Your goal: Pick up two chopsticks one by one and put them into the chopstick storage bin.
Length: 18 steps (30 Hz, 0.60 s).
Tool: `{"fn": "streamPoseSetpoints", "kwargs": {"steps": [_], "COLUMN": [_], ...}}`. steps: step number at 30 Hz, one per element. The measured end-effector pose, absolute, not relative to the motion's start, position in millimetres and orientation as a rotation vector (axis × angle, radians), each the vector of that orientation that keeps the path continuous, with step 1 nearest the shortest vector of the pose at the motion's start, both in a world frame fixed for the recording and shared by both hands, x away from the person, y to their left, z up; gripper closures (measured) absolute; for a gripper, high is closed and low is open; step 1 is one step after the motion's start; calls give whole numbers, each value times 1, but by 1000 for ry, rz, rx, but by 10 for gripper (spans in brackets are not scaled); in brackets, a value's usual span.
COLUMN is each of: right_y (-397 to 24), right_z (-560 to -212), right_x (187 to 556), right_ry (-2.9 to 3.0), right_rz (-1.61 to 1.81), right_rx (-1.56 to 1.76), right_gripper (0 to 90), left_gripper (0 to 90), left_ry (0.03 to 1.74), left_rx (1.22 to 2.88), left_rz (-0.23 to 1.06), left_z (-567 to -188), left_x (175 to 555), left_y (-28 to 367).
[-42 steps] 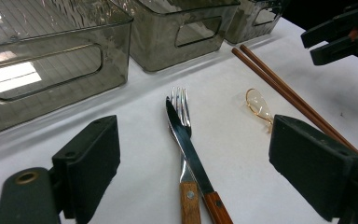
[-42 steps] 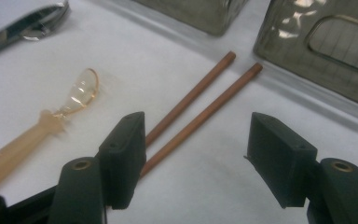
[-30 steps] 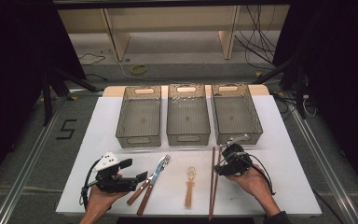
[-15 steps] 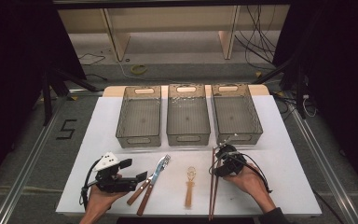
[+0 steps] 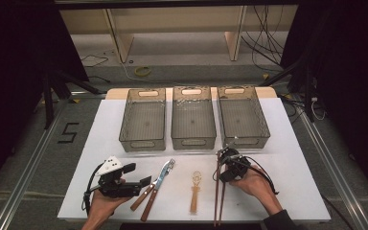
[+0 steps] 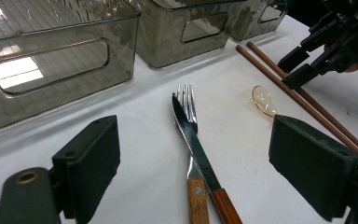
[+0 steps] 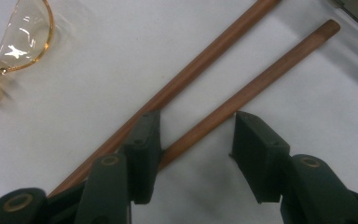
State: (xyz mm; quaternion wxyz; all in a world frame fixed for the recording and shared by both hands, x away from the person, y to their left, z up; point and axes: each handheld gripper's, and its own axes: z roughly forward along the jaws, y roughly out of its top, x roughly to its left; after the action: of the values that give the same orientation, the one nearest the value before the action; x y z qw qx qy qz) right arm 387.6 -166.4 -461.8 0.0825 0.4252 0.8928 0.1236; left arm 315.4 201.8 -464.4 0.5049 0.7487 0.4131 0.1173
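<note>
Two chopsticks (image 5: pixel 218 191) lie side by side on the white table (image 5: pixel 297 182), running from the front edge toward the right bin (image 5: pixel 242 115), and we have our right gripper (image 5: pixel 224 165) down over their far half. In the right gripper view its jaws have just been closing and stand part-way apart: one chopstick (image 7: pixel 242 100) passes between the pads without being pressed, while the other chopstick (image 7: pixel 191 70) runs just outside the left pad (image 7: pixel 144 140). A clear amber spoon (image 5: pixel 195 189) lies just left of the sticks. Our left gripper (image 5: pixel 146 183) rests low near the front left of the table with its jaws spread wide and nothing between them; in the left gripper view it looks along a fork (image 6: pixel 186 105) and a knife (image 6: pixel 193 140), both wooden-handled, the knife lying across the fork. Beyond them three smoky bins stand in a row, the left bin (image 5: pixel 143 120), the middle bin (image 5: pixel 193 117) and the right one.
</note>
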Motion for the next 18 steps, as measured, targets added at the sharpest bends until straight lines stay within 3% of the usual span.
{"fn": "streamPoseSetpoints", "kwargs": {"steps": [18], "right_y": [-161], "right_z": [-459], "right_x": [388], "right_ry": [2754], "right_rz": [326], "right_rx": [1184], "right_gripper": [719], "left_gripper": [159], "left_ry": [998], "left_rx": [1806], "left_rz": [280], "left_z": [-465], "left_x": [316], "left_y": [202]}}
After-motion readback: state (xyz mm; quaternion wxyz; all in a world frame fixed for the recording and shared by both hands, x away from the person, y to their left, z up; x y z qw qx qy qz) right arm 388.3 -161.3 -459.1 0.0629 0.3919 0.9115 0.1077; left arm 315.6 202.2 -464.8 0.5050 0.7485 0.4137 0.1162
